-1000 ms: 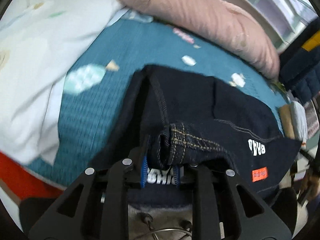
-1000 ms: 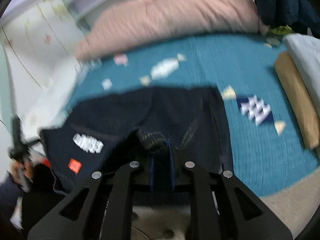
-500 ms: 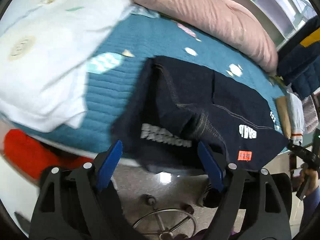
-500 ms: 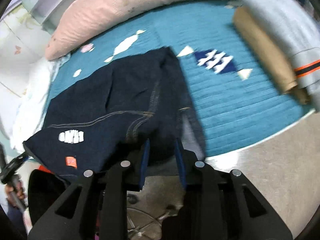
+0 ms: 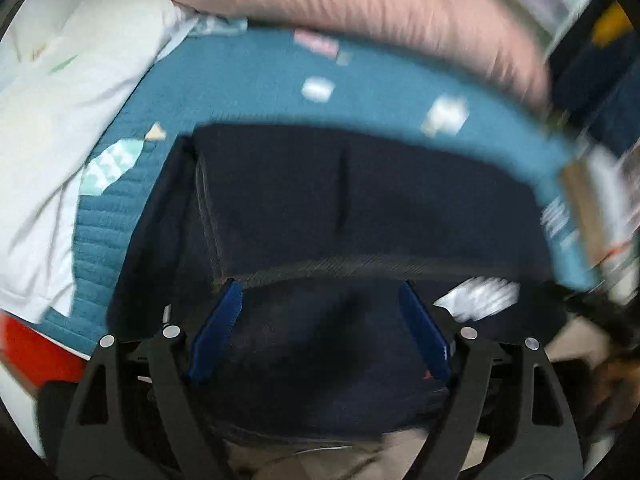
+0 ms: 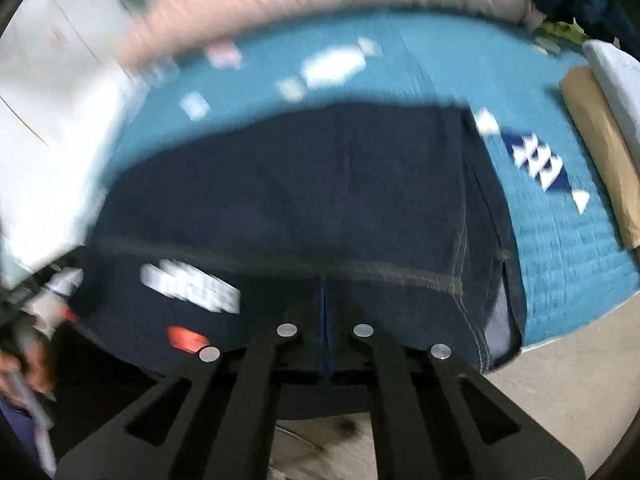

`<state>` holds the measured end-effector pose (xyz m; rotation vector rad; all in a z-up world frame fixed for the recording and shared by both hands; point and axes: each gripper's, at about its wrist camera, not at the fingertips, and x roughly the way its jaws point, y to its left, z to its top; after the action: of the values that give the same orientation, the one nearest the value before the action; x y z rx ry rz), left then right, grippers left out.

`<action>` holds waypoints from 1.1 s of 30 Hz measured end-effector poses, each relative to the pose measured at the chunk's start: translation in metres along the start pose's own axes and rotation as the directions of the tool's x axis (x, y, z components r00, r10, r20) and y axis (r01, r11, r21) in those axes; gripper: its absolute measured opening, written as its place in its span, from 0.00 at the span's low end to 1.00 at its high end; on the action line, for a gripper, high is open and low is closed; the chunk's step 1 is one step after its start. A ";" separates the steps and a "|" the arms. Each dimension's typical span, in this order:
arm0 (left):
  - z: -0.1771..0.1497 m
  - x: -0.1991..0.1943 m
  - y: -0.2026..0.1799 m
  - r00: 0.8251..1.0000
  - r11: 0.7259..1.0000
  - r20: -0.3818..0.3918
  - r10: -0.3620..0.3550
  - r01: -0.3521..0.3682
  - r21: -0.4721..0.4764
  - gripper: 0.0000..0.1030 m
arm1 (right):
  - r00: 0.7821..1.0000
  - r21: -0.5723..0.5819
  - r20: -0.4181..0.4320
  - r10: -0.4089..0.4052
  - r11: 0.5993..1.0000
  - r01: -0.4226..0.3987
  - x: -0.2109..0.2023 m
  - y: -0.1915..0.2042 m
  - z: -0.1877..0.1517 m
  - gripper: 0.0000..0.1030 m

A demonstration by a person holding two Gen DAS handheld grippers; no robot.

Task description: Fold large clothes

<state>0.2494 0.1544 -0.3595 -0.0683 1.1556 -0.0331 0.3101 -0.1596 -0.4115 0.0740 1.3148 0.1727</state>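
Observation:
A dark navy denim garment (image 5: 360,200) with white lettering and an orange tag lies folded on the teal quilt (image 5: 240,80), its near part hanging over the bed edge. It also shows in the right wrist view (image 6: 320,200). My left gripper (image 5: 320,292) is open, its blue pads either side of the garment's near fold. My right gripper (image 6: 324,280) is shut over the garment's near seam; whether cloth is pinched between the pads is not clear. Both views are blurred.
A pink pillow (image 5: 380,12) lies along the far side of the bed. White bedding (image 5: 52,140) is on the left. Folded tan and grey clothes (image 6: 600,132) are stacked at the right edge. Beige floor (image 6: 560,380) lies below the bed edge.
My left gripper let go of the garment's seam, opened wide and came back over the near fold. My right gripper closed fully. The garment now lies flatter on the quilt.

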 end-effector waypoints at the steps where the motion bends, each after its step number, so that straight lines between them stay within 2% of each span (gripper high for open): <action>1: -0.009 0.012 0.004 0.998 0.999 -0.031 0.048 -0.047 0.014 0.80 | 0.999 0.032 -0.049 -0.013 0.999 0.014 0.015 -0.011 -0.009 0.00; 2: -0.015 0.019 0.013 0.998 0.999 -0.050 0.041 -0.042 -0.002 0.80 | 0.999 0.067 -0.035 0.021 0.998 -0.019 0.022 -0.024 -0.017 0.00; 3: -0.024 0.025 0.027 0.998 0.998 -0.071 0.002 -0.006 -0.056 0.80 | 0.998 0.109 -0.012 0.067 0.992 -0.066 0.021 -0.033 -0.022 0.00; 4: -0.029 0.024 0.040 0.998 0.994 -0.051 -0.042 0.036 -0.100 0.80 | 0.997 0.145 -0.023 0.079 0.987 -0.075 0.020 -0.036 -0.022 0.00; 7: -0.025 0.026 0.042 0.997 0.996 -0.060 -0.043 0.038 -0.083 0.81 | 0.998 0.076 -0.062 0.004 0.997 0.001 0.018 -0.021 -0.013 0.00; 9: -0.022 0.024 0.042 0.997 0.994 -0.065 -0.043 0.036 -0.102 0.81 | 1.000 0.090 -0.024 0.002 0.996 0.000 0.002 -0.010 -0.003 0.00; 11: -0.020 0.014 0.045 0.996 0.985 -0.036 -0.085 0.079 -0.153 0.80 | 0.999 0.087 0.028 0.038 0.995 -0.040 -0.015 0.003 0.006 0.00; 12: -0.017 0.005 0.045 0.989 0.975 -0.001 -0.148 0.145 -0.167 0.80 | 0.995 0.074 0.058 0.077 0.994 -0.082 -0.023 0.016 0.014 0.00; 13: -0.014 -0.005 0.042 0.983 0.969 0.031 -0.180 0.183 -0.165 0.80 | 0.991 0.064 0.069 0.115 0.991 -0.120 -0.026 0.027 0.020 0.00; 15: -0.003 -0.018 0.034 0.977 0.969 0.079 -0.197 0.207 -0.138 0.80 | 0.982 0.044 0.096 0.165 0.984 -0.170 -0.030 0.048 0.034 0.00; 18: 0.019 -0.025 0.028 0.978 0.977 0.113 -0.175 0.187 -0.105 0.80 | 0.969 0.015 0.117 0.218 0.975 -0.221 -0.022 0.083 0.068 0.00; 21: 0.027 -0.015 0.036 0.978 0.971 0.088 -0.190 0.200 -0.129 0.80 | 0.957 0.030 0.075 0.280 0.959 -0.283 0.000 0.106 0.098 0.00; 24: 0.037 -0.001 0.042 0.981 0.967 0.039 -0.190 0.194 -0.166 0.80 | 0.976 -0.006 0.047 0.211 0.978 -0.211 0.026 0.129 0.125 0.00; 27: 0.034 0.002 0.054 0.987 0.974 0.052 -0.154 0.160 -0.157 0.80 | 0.983 0.019 -0.026 0.183 0.983 -0.183 0.061 0.127 0.130 0.00; 29: 0.028 0.002 0.068 0.988 0.972 0.049 -0.145 0.151 -0.180 0.80 | 0.983 0.038 -0.031 0.184 0.982 -0.182 0.082 0.121 0.129 0.00; 33: 0.020 0.003 0.103 0.986 0.949 0.032 -0.165 0.168 -0.267 0.80 | 0.977 0.088 -0.017 0.210 0.974 -0.208 0.072 0.113 0.130 0.00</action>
<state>0.2679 0.2578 -0.3614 -0.4072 1.1373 -0.0253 0.4432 -0.0302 -0.4302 0.2845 1.3395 0.2976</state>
